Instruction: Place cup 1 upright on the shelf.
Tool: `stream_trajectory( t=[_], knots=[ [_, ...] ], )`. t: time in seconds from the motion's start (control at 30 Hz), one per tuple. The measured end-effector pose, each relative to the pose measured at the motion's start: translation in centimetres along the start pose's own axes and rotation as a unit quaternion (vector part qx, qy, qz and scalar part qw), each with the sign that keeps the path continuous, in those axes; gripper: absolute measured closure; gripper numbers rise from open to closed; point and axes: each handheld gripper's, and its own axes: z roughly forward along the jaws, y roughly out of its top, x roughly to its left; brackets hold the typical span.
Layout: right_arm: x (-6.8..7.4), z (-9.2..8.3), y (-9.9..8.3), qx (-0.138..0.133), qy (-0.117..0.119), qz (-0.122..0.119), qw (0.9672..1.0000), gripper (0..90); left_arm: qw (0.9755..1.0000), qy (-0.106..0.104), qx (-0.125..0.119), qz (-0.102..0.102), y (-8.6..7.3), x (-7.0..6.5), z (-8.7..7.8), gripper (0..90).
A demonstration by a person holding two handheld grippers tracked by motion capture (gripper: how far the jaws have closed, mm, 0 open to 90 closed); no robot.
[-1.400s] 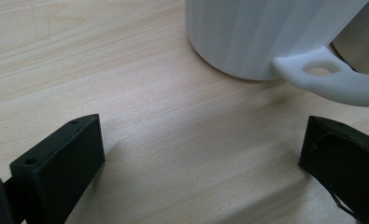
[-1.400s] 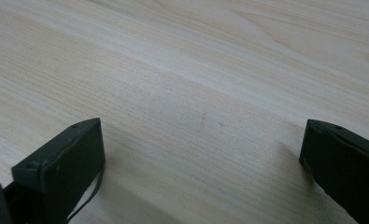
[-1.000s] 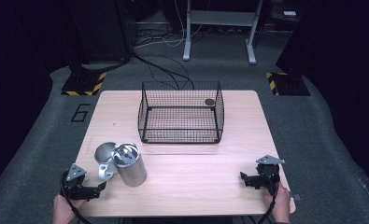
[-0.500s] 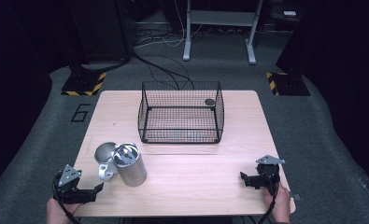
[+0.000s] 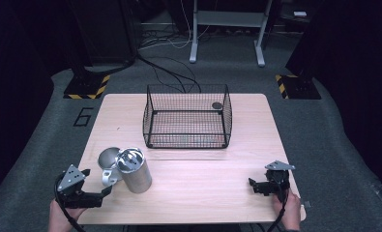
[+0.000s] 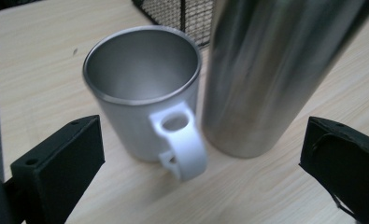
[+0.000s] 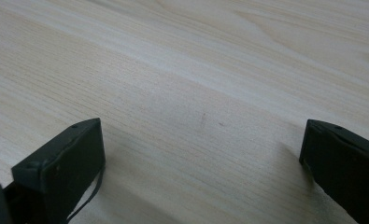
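A steel mug (image 5: 108, 161) with a white handle (image 6: 180, 147) stands at the table's front left, open end up. A taller steel cylinder (image 5: 134, 170) stands right beside it, on its right. My left gripper (image 5: 95, 182) sits low at the front left corner, just short of the mug, jaws wide open. In the left gripper view the mug (image 6: 140, 98) and the cylinder (image 6: 266, 70) stand close ahead, the handle facing my left gripper (image 6: 201, 161). My right gripper (image 5: 254, 187) rests open at the front right, over bare wood (image 7: 196, 93).
A black wire basket (image 5: 187, 118) stands at the table's middle back, with a small dark round thing (image 5: 217, 105) at its back right. The wooden table (image 5: 203, 193) ends close behind both hands. Cables and stand legs lie on the floor beyond.
My left gripper has shifted slightly toward the front left corner and turned a little, still open. Mug, cylinder and right gripper have stayed put.
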Motion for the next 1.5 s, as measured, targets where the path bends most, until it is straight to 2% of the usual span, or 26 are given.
stream_trajectory(
  t=[0.1, 0.27, 0.37, 0.6, 1.17, 1.43, 1.5],
  knots=[
    [0.0, 0.0, 0.0, -0.001, -0.001, -0.002, 1.0000, 0.0, 0.9998, -0.012, -0.012, 0.013, 1.0, -0.6, 0.0, 0.0],
    [0.0, 0.0, 0.0, 0.000, 0.000, -0.002, 1.0000, 0.0, 0.9992, -0.026, -0.017, 0.027, 2.3, -1.2, 0.7, 0.0],
    [0.0, 0.0, 0.0, 0.000, -0.001, -0.002, 1.0000, 0.0, 0.9990, -0.027, -0.021, 0.029, 2.8, -1.4, 1.0, 0.0],
    [0.0, 0.0, 0.0, 0.000, 0.000, -0.002, 1.0000, 0.0, 0.9981, -0.046, -0.020, 0.036, 4.1, -1.8, 1.9, 0.0],
    [0.0, 0.0, 0.0, 0.000, 0.000, -0.002, 1.0000, 0.0, 0.9970, -0.065, -0.029, 0.032, 5.3, -2.5, 4.1, 0.0],
    [0.0, 0.0, 0.0, -0.001, -0.001, -0.002, 1.0000, 0.0, 0.9965, -0.073, -0.023, 0.033, 5.7, -2.7, 5.1, 0.1],
    [0.0, 0.0, 0.0, 0.000, -0.001, -0.002, 1.0000, 0.0, 0.9966, -0.075, -0.023, 0.027, 5.7, -2.7, 5.5, 0.1]
  ],
)
